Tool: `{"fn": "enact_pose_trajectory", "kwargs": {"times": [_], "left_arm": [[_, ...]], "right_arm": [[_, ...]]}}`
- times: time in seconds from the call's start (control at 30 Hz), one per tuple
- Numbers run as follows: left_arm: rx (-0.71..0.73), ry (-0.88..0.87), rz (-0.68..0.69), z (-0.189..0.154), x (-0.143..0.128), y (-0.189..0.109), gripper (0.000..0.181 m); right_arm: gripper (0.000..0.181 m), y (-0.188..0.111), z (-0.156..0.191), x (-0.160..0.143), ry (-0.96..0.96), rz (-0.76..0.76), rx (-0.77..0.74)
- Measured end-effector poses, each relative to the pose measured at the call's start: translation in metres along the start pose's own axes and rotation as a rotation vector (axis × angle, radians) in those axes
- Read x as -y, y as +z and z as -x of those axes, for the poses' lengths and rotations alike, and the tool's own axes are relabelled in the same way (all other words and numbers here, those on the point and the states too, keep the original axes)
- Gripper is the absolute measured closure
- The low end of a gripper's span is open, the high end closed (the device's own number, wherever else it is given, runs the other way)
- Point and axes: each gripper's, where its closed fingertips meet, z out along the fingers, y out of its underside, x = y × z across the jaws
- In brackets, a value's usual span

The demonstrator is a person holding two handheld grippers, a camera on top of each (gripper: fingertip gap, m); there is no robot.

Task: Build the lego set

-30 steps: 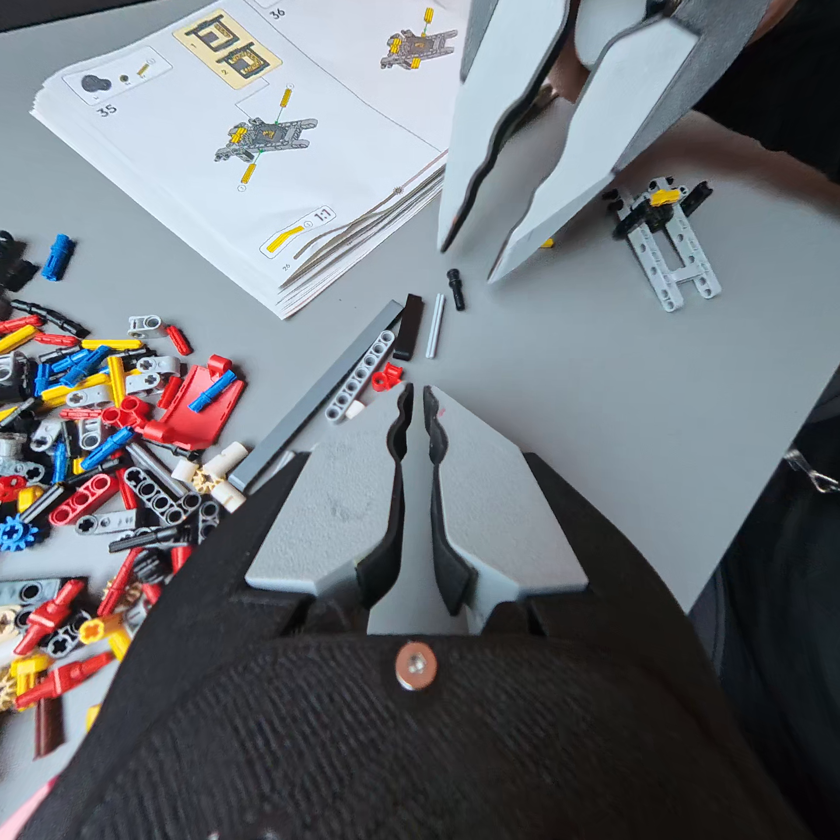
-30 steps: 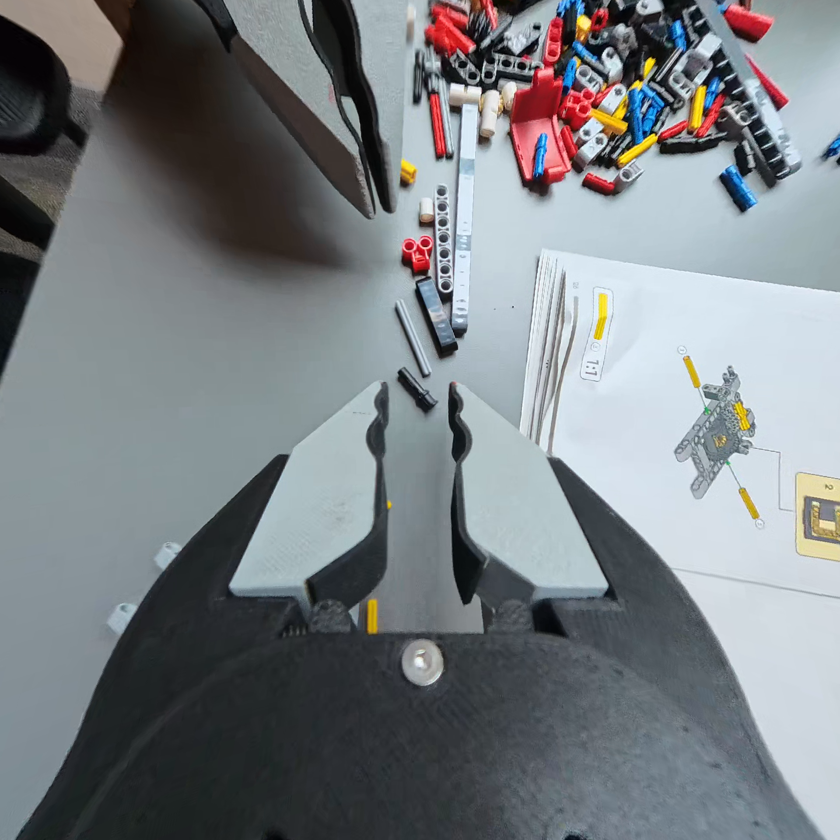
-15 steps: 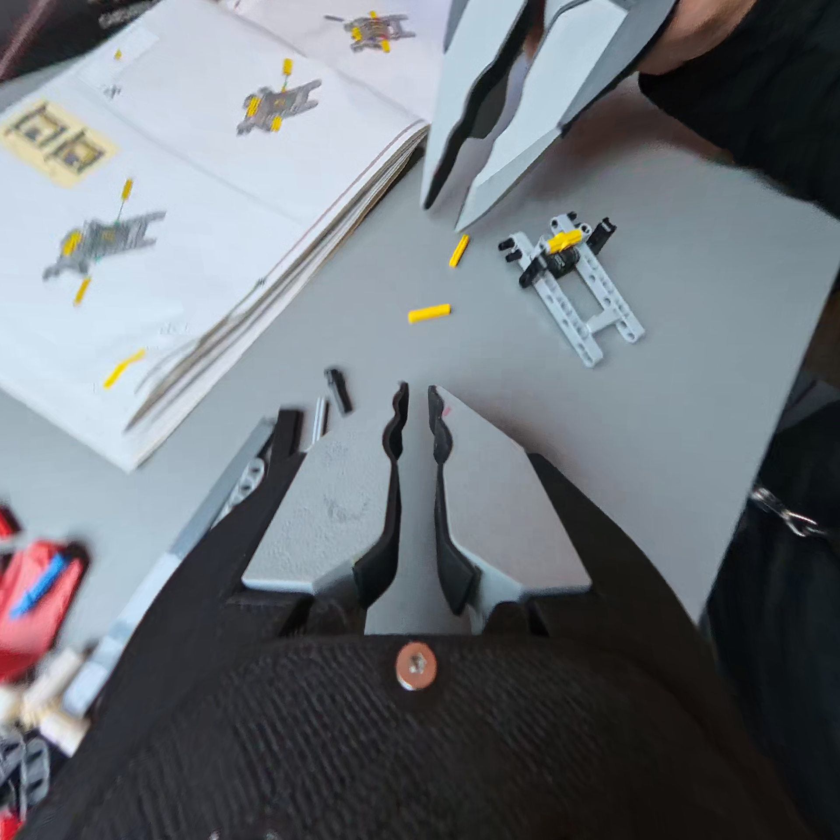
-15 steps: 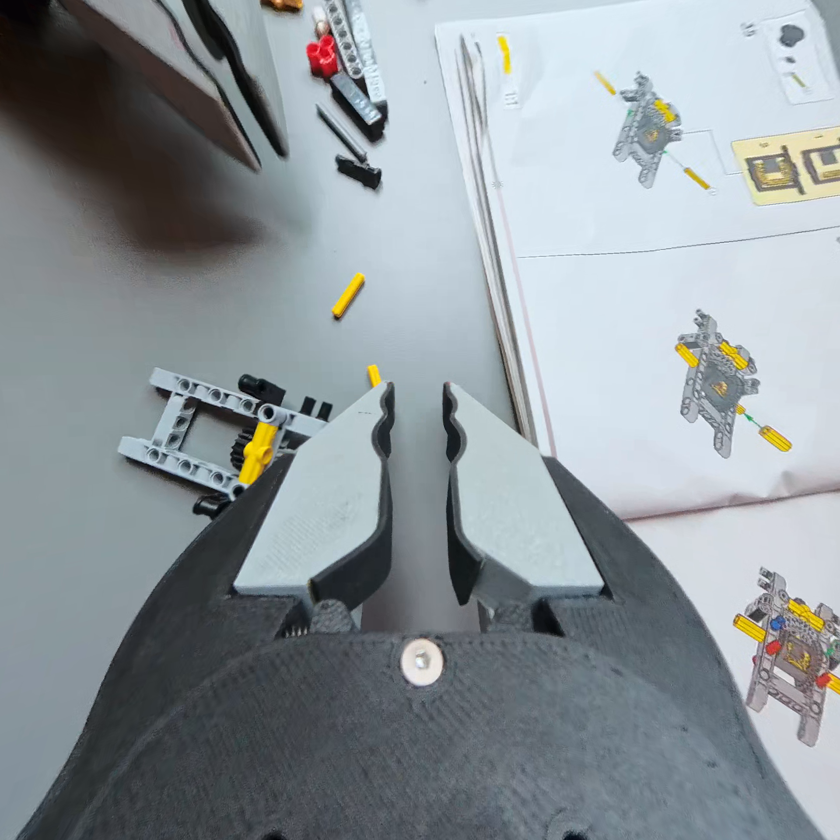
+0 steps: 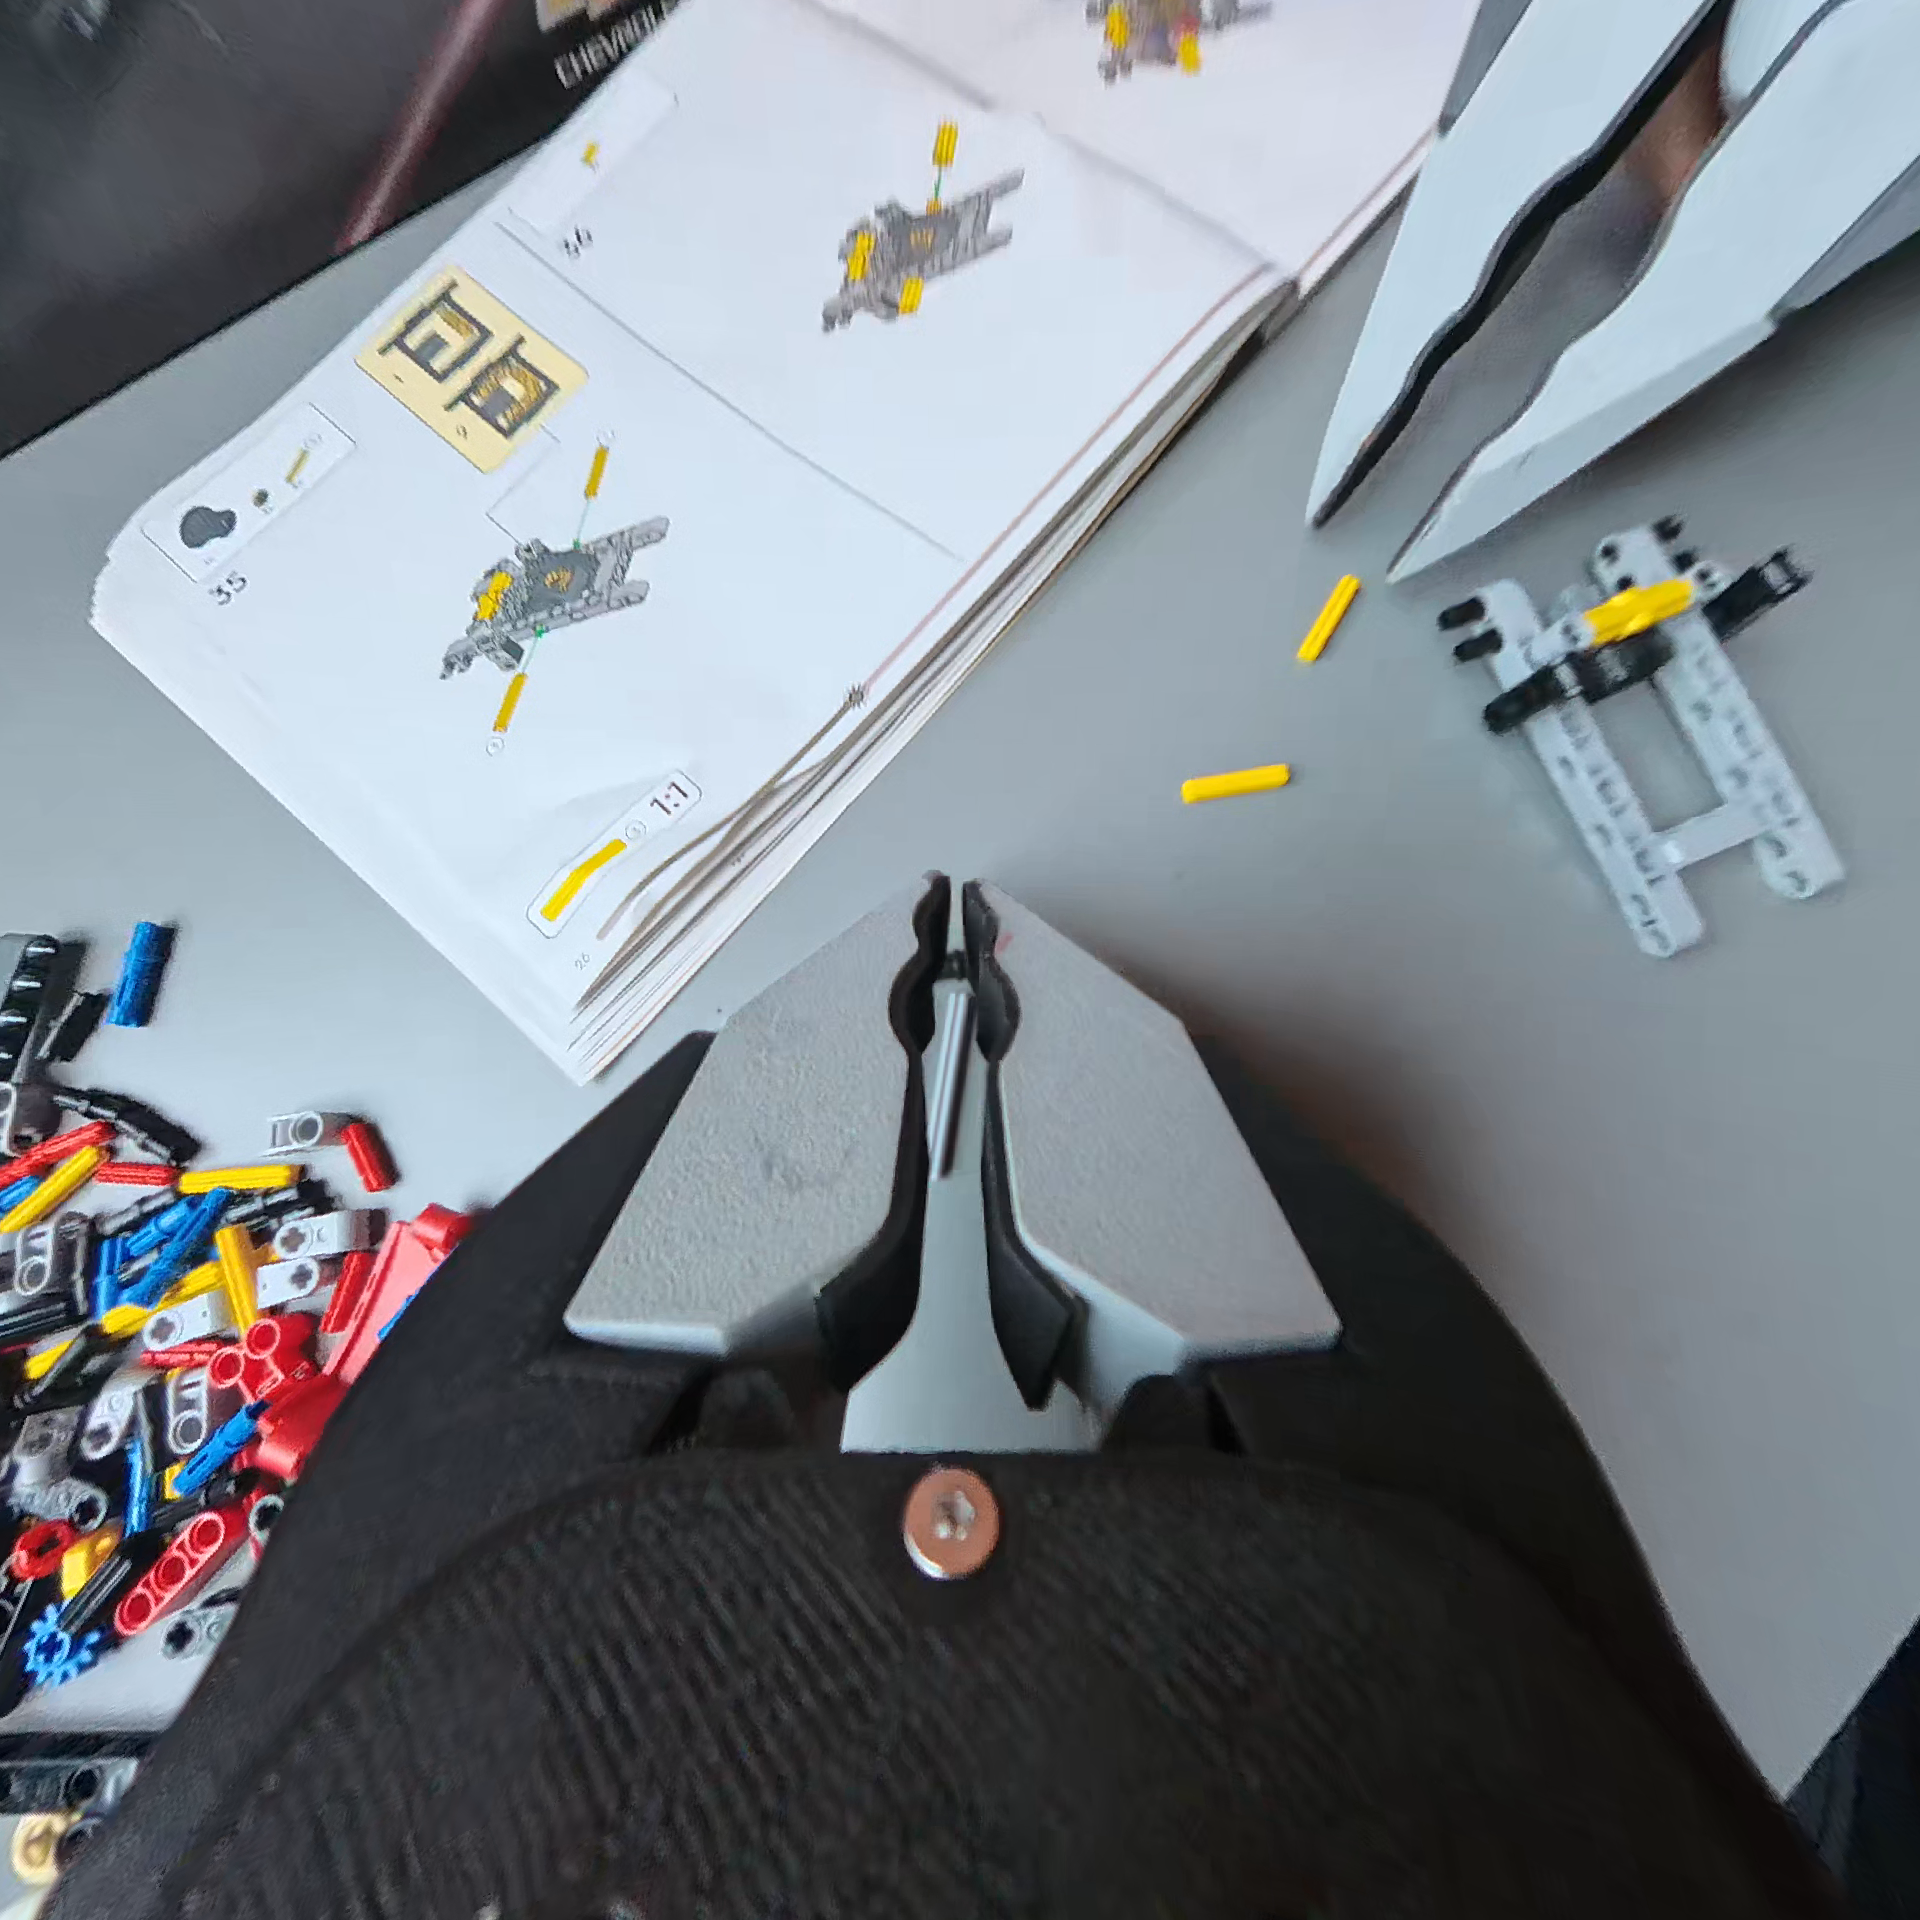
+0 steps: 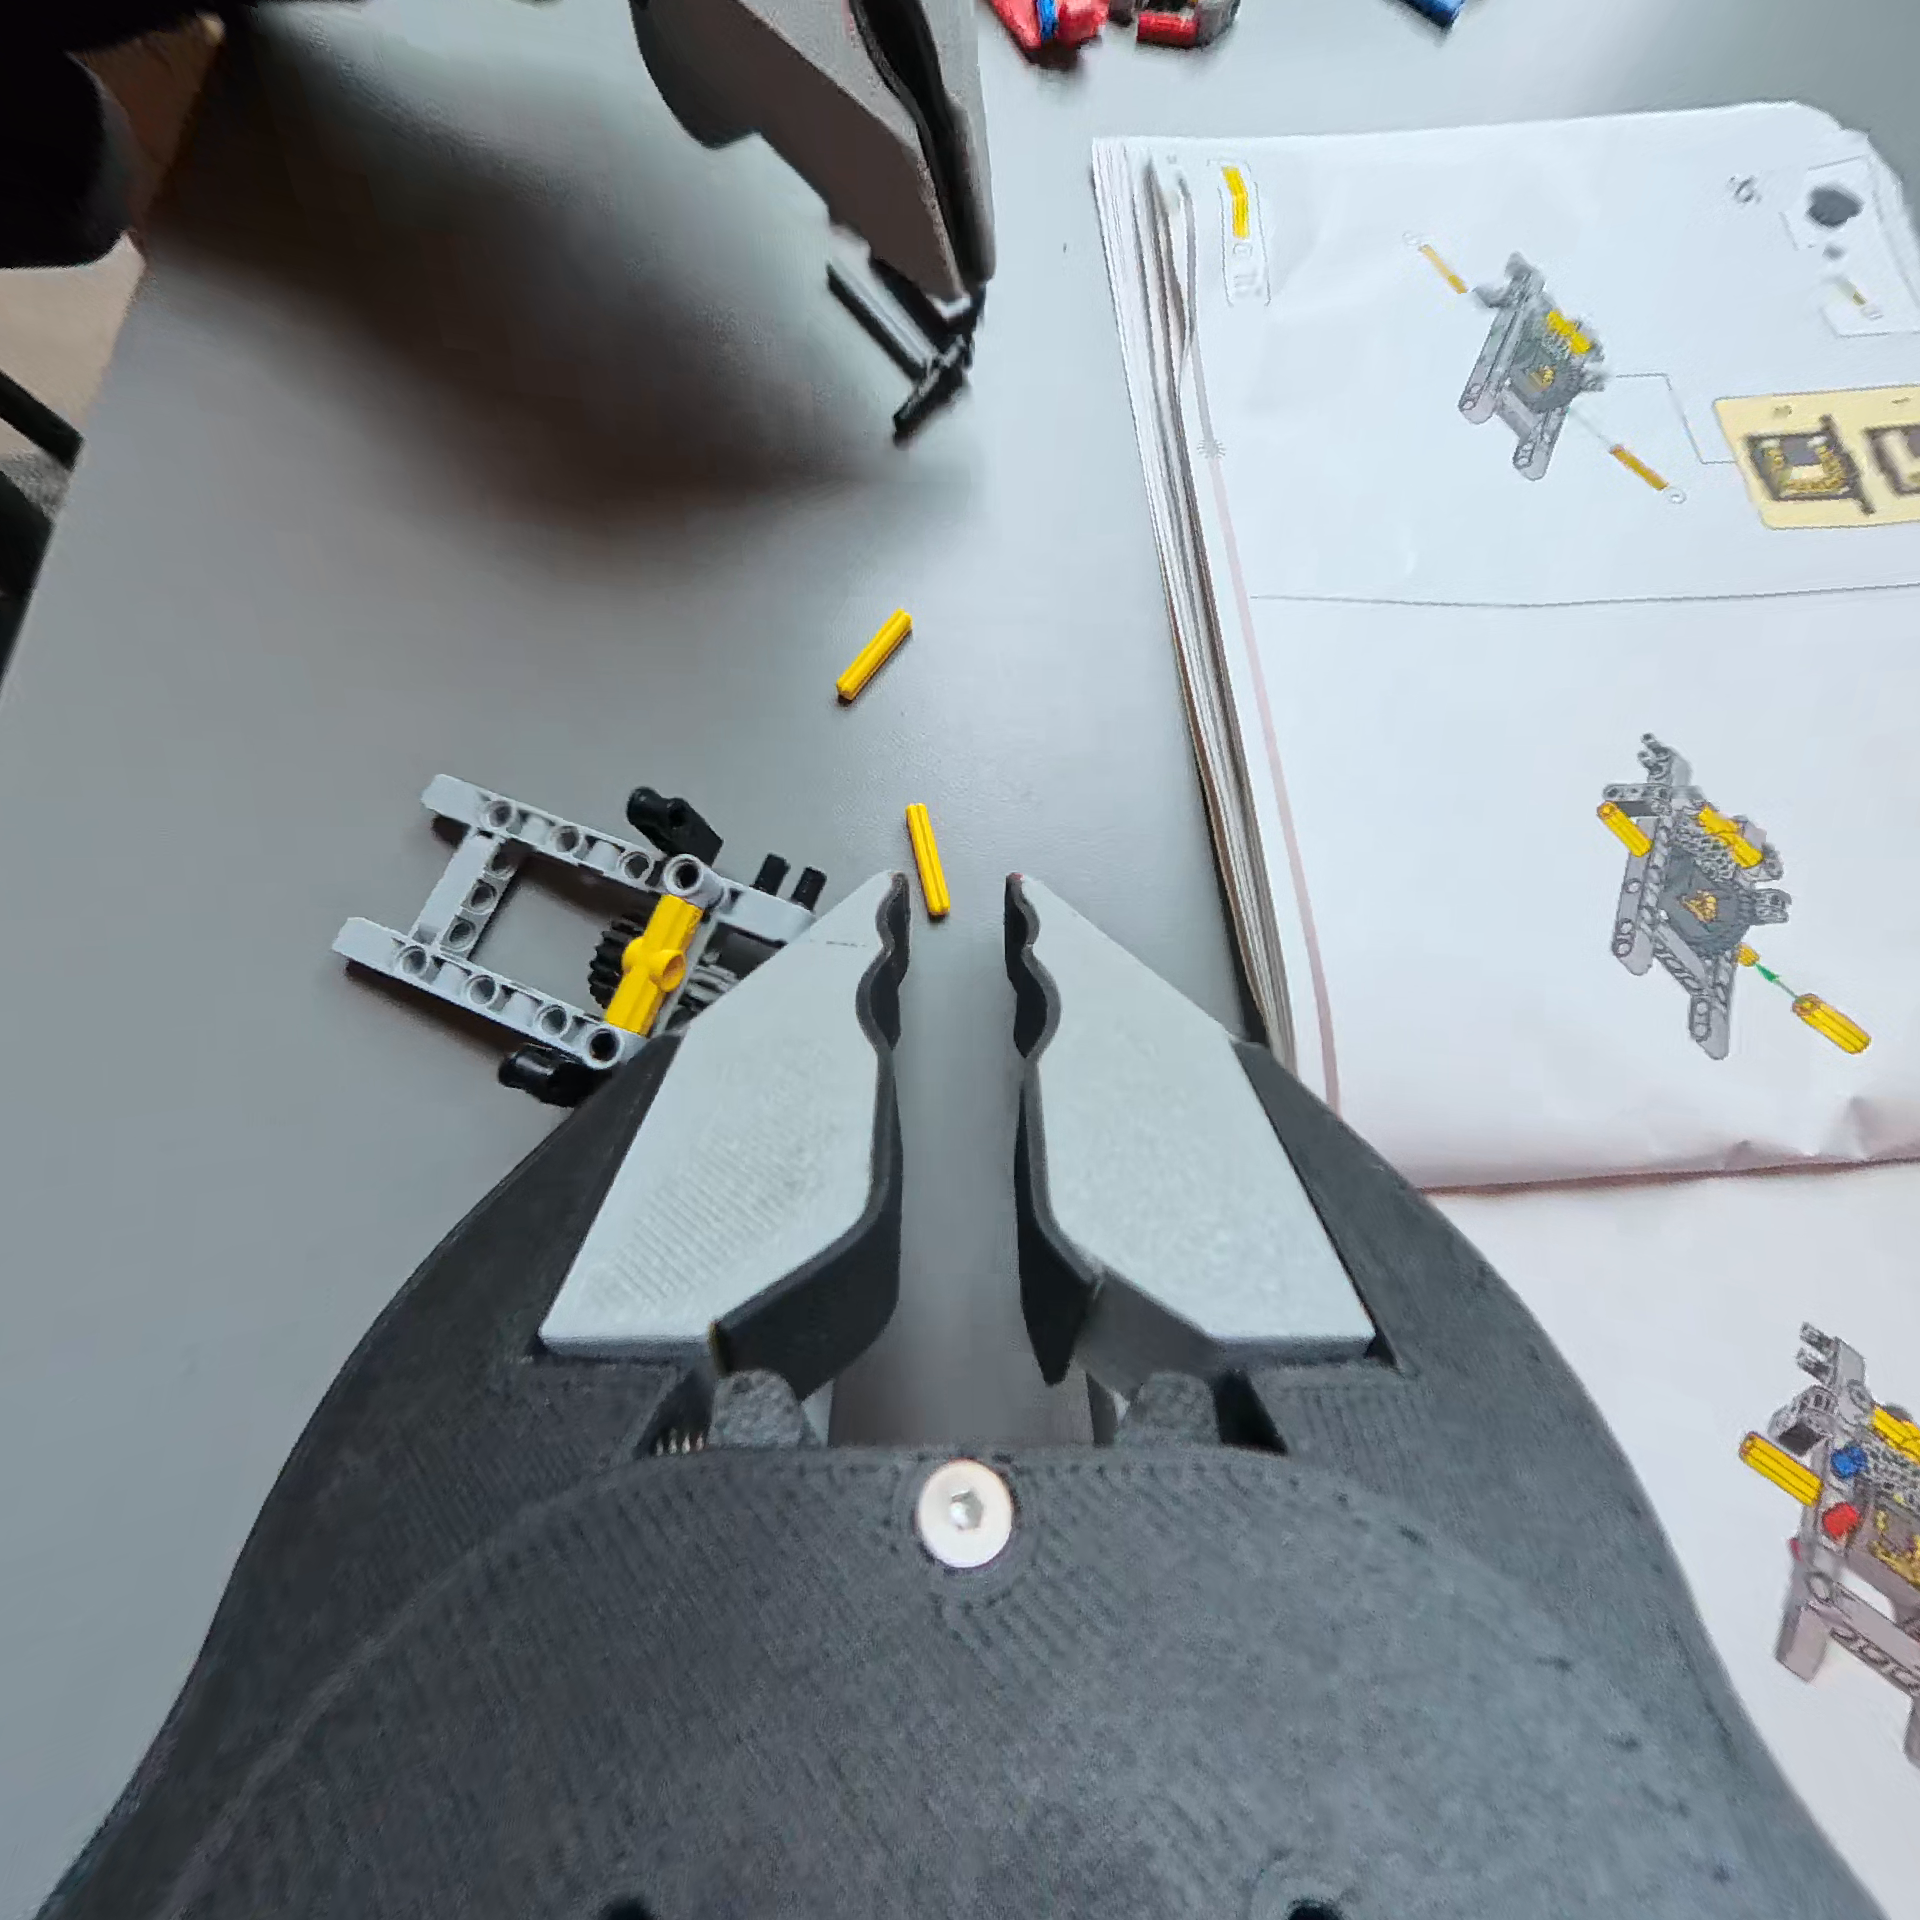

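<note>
Left tool (image 5: 955,902) clenched on grey axle (image 5: 948,1081), right tool (image 6: 954,896) released, yellow axle (image 6: 926,858) between its tips

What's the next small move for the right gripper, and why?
Probably ease forward and close on the nearer short yellow axle. The right gripper is open, empty, and that axle lies on the grey table just ahead of its fingers, beside the light-grey beam frame. The left gripper already pinches a thin grey rod.

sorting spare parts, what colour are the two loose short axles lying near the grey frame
Yellow, both axles; clearest in the right wrist view.
</note>
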Motion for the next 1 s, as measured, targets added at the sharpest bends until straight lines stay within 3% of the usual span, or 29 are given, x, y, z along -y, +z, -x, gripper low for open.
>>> {"fn": "enact_pose_trajectory", "kwargs": {"times": [0.17,0.4,0.6,0.8,0.93,1.0], "left_arm": [[0.061,-0.014,-0.066,0.012,0.007,-0.008,0.180],[0.110,0.023,0.031,0.065,-0.006,-0.009,0.161],[0.026,0.115,0.069,0.068,-0.005,0.005,0.156],[0.037,0.175,0.115,0.073,-0.007,0.022,0.158],[0.004,0.188,0.114,0.069,-0.006,0.023,0.173],[0.001,0.188,0.108,0.070,-0.004,0.021,0.173]], "right_arm": [[0.166,-0.020,-0.024,0.016,0.024,-0.099,-0.144],[0.163,-0.024,-0.057,0.013,0.102,-0.148,-0.313],[0.164,-0.012,-0.057,0.009,0.069,-0.115,-0.317],[0.164,-0.013,-0.059,0.009,0.080,-0.136,-0.313],[0.165,-0.016,-0.061,0.009,0.099,-0.153,-0.307],[0.165,-0.017,-0.062,0.008,0.103,-0.153,-0.308]]}}
